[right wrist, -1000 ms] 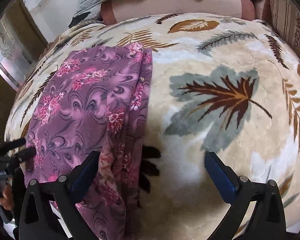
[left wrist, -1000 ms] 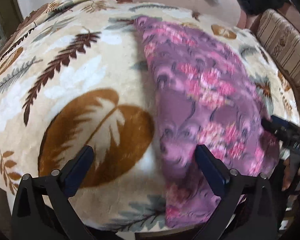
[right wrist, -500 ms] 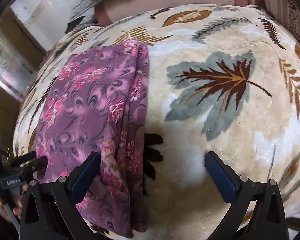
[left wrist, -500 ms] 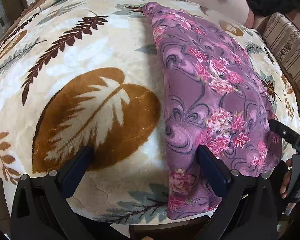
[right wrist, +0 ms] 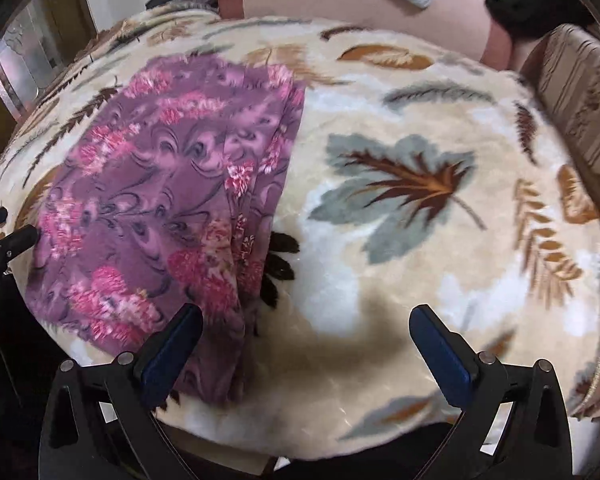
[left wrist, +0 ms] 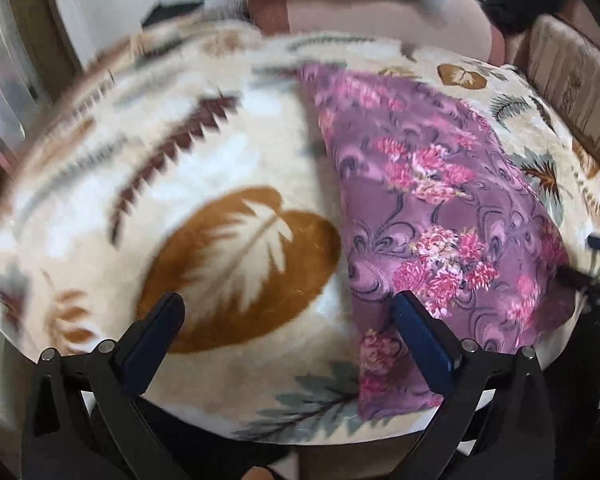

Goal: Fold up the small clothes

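Purple floral fleece garment [left wrist: 440,208] lies folded lengthwise on the cream leaf-print plush blanket [right wrist: 420,280]. Left gripper [left wrist: 288,336] and right gripper [right wrist: 306,344], both spread wide and empty, flank its near end; next comes, probably, a crosswise fold.

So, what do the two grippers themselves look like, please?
The left gripper and the right gripper look alike. Each has a black frame of angular struts joined by silver pivot pins, and two flat dark blue fingers. In the right wrist view the left gripper's body carries a small white label. No cables or sleeves are visible.
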{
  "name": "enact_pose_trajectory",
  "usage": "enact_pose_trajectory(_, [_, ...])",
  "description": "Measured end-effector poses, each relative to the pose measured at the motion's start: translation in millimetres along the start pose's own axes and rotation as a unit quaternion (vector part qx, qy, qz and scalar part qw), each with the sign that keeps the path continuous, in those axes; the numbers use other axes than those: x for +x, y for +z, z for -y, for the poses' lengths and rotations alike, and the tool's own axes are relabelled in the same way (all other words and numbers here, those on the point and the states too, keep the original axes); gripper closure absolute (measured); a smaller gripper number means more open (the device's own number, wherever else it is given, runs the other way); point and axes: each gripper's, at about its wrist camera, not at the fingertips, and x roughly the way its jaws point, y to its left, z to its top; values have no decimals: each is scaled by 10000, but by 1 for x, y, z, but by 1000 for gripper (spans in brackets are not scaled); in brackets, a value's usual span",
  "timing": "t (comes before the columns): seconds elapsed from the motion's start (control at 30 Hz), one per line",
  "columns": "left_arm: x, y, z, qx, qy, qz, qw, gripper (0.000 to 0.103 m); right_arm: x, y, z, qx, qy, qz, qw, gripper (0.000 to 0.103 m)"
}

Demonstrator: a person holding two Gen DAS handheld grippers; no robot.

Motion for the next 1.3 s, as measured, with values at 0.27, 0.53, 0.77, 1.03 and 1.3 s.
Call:
enact_pose_trajectory(0.27, [-28,-13,4,131,100,286,9995,0,-40,-19,2,186,106,273,9994,0])
enact_pose_trajectory(0.53, [-37,-26,25,532,-99,226,9983,0,-55,-24,-2,199,112,414,9989,0])
enact_pose_trajectory(0.77, [-50,-36,43,878,-393,202,9952,0,-59,-23,-2,263,104,463,9985,0])
enact_pose_trajectory(1.03, [-55,-44,66,1178,-603,120,9911,0,-59,-23,-1,281,115,462,9985,0])
enact_pose_trajectory(1.3, [-57,-47,77,1295,-850,49,9879,0,-61,-24,2,370,26,484,9981,0])
